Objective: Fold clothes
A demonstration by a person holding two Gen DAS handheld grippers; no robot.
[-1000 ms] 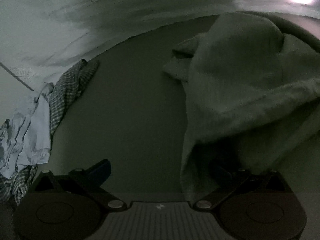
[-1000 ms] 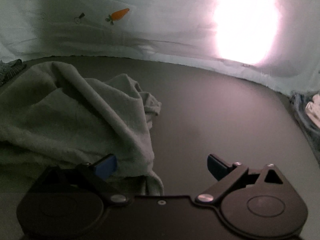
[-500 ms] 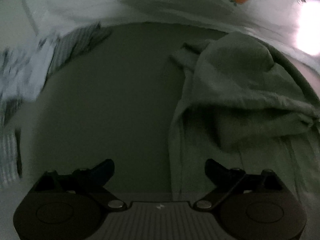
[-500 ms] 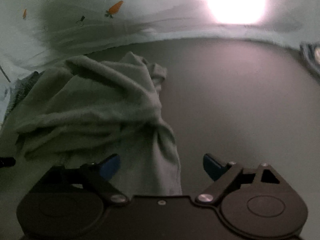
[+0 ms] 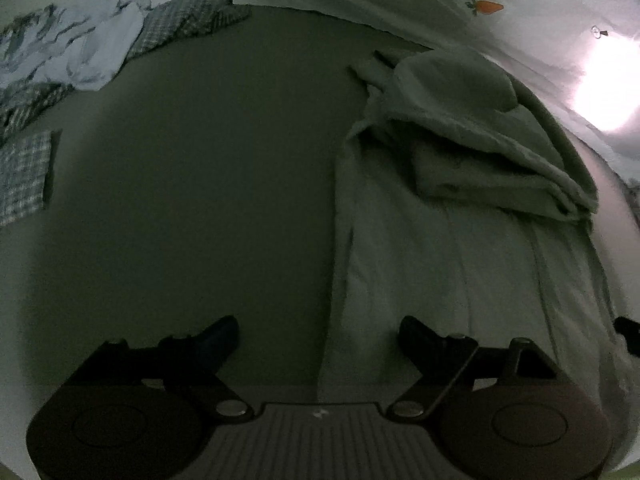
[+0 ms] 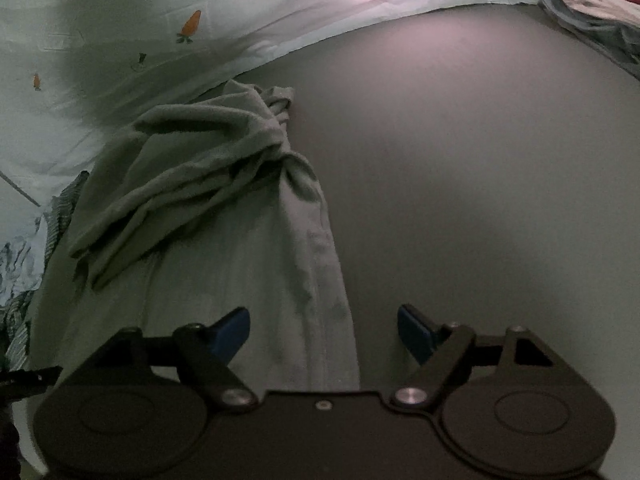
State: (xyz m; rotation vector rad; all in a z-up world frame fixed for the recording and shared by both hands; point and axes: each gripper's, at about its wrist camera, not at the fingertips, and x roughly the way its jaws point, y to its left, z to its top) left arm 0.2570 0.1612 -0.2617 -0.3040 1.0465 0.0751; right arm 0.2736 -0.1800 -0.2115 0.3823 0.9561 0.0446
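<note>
Garment (image 5: 460, 240), grey-green, lies half spread, far end bunched; both claws gape wide.

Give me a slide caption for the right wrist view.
Open right claw straddles the near right edge of a half-spread grey-green garment on a dark table, far end bunched.

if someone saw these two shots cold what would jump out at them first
The eye goes first to the crumpled pale green fleece garment on the dark grey table, bunched at its far end and lying flatter toward the cameras. Next, the open left tongs and open right tongs straddle its two near side edges. Behind, a white glare burns on the pale carrot-print sheet.
</note>
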